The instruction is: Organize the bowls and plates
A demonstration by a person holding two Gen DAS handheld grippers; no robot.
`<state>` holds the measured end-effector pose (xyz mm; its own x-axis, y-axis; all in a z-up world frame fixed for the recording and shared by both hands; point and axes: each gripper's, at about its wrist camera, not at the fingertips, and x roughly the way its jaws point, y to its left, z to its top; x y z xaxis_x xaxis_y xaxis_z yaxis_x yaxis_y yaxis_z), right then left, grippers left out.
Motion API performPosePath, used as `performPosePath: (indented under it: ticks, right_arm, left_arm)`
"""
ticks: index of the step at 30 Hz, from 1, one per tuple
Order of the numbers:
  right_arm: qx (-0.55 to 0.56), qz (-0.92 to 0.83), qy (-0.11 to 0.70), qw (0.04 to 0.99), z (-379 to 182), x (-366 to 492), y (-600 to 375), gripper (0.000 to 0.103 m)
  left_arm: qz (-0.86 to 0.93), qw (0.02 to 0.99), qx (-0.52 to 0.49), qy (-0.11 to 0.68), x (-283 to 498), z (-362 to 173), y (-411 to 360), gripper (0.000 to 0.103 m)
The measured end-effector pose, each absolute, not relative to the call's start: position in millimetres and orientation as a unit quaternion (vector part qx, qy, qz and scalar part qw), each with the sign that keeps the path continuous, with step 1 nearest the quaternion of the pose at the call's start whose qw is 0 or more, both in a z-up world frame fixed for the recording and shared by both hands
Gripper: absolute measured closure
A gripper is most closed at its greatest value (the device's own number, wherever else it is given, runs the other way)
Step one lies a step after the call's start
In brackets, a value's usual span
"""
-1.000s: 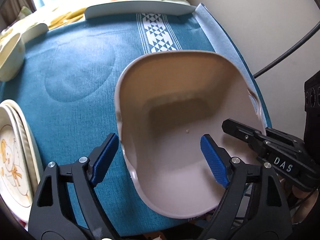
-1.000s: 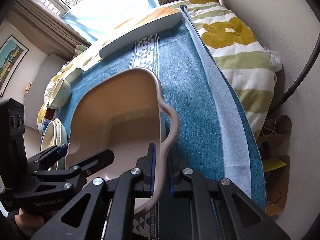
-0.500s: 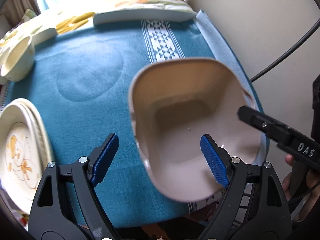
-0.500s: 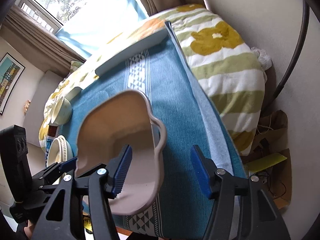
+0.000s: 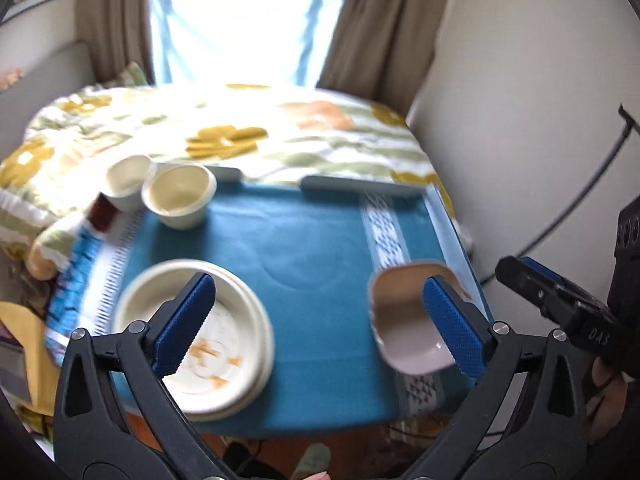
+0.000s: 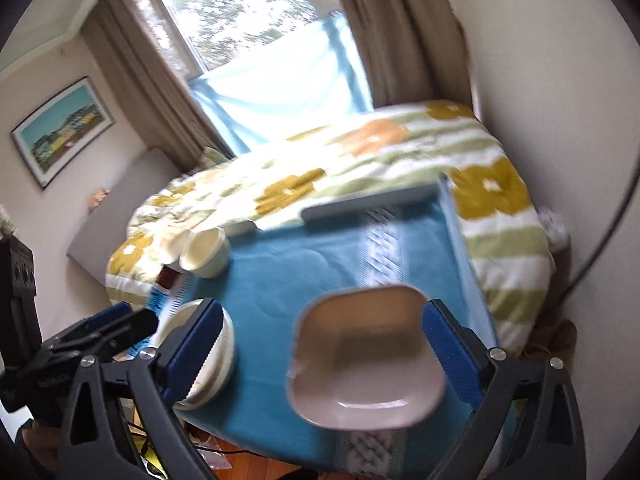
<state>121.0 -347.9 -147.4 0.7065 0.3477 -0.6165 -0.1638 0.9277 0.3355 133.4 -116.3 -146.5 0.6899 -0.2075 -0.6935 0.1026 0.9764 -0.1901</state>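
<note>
The right gripper [image 6: 322,344] has let go of the beige square bowl [image 6: 366,364] and drawn back, jaws spread wide and empty; the left gripper [image 5: 320,326] has also pulled away, likewise spread. The bowl now rests alone at the near right of the blue cloth [image 5: 296,256]; the cream plate stack [image 5: 200,340] sits well apart, so that placement looks done.

A teal cloth [image 5: 304,248] covers the table; a flowered quilt [image 6: 492,200] lies beyond, curtains [image 6: 400,32] flanking the far window [image 6: 240,12].
</note>
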Motion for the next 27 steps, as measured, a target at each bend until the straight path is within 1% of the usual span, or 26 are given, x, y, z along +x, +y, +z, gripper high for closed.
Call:
performPosePath:
  ticks: [3, 6, 10, 14, 19, 20, 21, 23, 24, 25, 26, 27]
  right_arm:
    - [0.095, 0.163, 0.352, 0.917, -135.3, 129.8, -311.4, 0.004]
    - [0.066, 0.177, 0.371, 0.909, -129.5, 144.0, -274.8, 0.004]
    - [0.082, 0.176, 0.372, 0.908, -128.8, 168.7, -238.3, 0.004]
    - [0.100, 0.190, 0.406, 0.888, -146.0, 212.4, -201.1, 0.004]
    - [0.088, 0.172, 0.445, 0.874, -176.7, 265.4, -155.6, 0.004]
    - [0.089, 0.169, 0.455, 0.870, -184.7, 275.9, -148.3, 0.004]
    - [0.091, 0.166, 0.463, 0.866, -191.1, 284.6, -142.7, 0.007]
    - [0.094, 0.161, 0.478, 0.858, -205.8, 303.1, -132.4, 0.013]
    - [0.096, 0.157, 0.487, 0.854, -214.1, 312.7, -126.6, 0.016]
    - [0.098, 0.154, 0.495, 0.850, -220.4, 320.3, -122.9, 0.018]
    - [0.100, 0.151, 0.501, 0.846, -227.3, 327.9, -119.1, 0.022]
    - [0.102, 0.148, 0.506, 0.843, -231.9, 334.5, -116.3, 0.027]
  left_arm:
    - [-0.063, 0.916, -0.064, 0.391, 138.8, -136.7, -81.9, 0.000]
    - [-0.044, 0.917, -0.080, 0.389, 145.0, -134.5, -40.9, 0.000]
    - [-0.043, 0.909, -0.114, 0.399, 162.4, -139.0, 12.8, 0.000]
    - [-0.039, 0.895, -0.148, 0.418, 196.3, -153.4, 61.0, 0.001]
    - [-0.052, 0.868, -0.196, 0.454, 255.3, -188.8, 100.6, 0.003]
    - [-0.055, 0.863, -0.202, 0.460, 267.7, -196.5, 105.9, 0.004]
    - [-0.058, 0.859, -0.204, 0.466, 279.8, -204.6, 108.5, 0.006]
    - [-0.064, 0.850, -0.205, 0.482, 305.0, -221.9, 113.3, 0.018]
    - [-0.067, 0.844, -0.205, 0.490, 315.7, -230.7, 113.7, 0.021]
    - [-0.071, 0.838, -0.206, 0.500, 326.7, -240.4, 114.0, 0.027]
    - [-0.076, 0.832, -0.206, 0.509, 336.5, -250.2, 113.4, 0.032]
    - [-0.080, 0.826, -0.204, 0.520, 345.9, -260.3, 111.7, 0.036]
